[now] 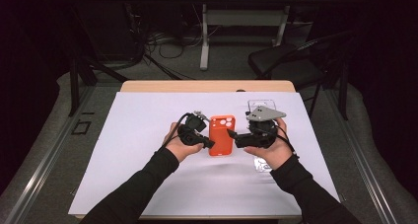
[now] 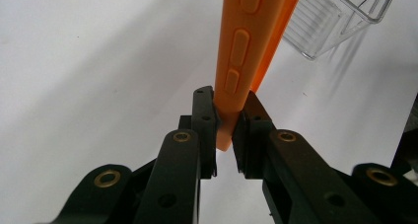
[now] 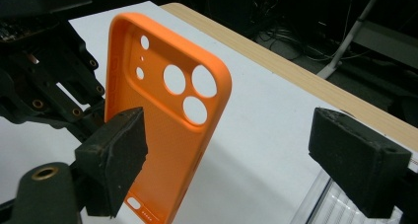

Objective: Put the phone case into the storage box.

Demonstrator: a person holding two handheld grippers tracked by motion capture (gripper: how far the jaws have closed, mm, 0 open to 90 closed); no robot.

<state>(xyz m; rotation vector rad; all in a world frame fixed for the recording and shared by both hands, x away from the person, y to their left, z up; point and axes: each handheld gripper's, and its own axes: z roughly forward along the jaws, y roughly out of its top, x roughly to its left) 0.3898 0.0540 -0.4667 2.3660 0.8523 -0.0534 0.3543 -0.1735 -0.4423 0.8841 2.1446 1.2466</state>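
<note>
White paper sheet [image 1: 148,160] covers most of my wooden table [image 1: 207,86], whose bare far edge shows as a strip beyond the paper. The sheet gives me wide open room to the left of my hands and along the near side; on the right the free strip is narrower before the paper's edge. Beyond the table stand a dark chair [image 1: 286,61] and a second table [image 1: 246,17], well apart from my work.

The orange silicone phone case [image 1: 222,135] sits near the middle of the sheet, between my two grippers, held up off the paper with its camera cutouts at the far end. My left gripper [image 2: 226,135] pinches one long side edge of the case, jaws pressed onto the rim just below the moulded side buttons. My right gripper [image 3: 226,160] faces the other side, jaws spread wide with the case's edge standing between them; neither pad touches it from what I see.

A clear plastic box [image 2: 340,17] lies on the paper just beyond the case in the left gripper view, and clear ribbed plastic shows by my right jaw too.

I can read no brand, label or writing on the case or box.
</note>
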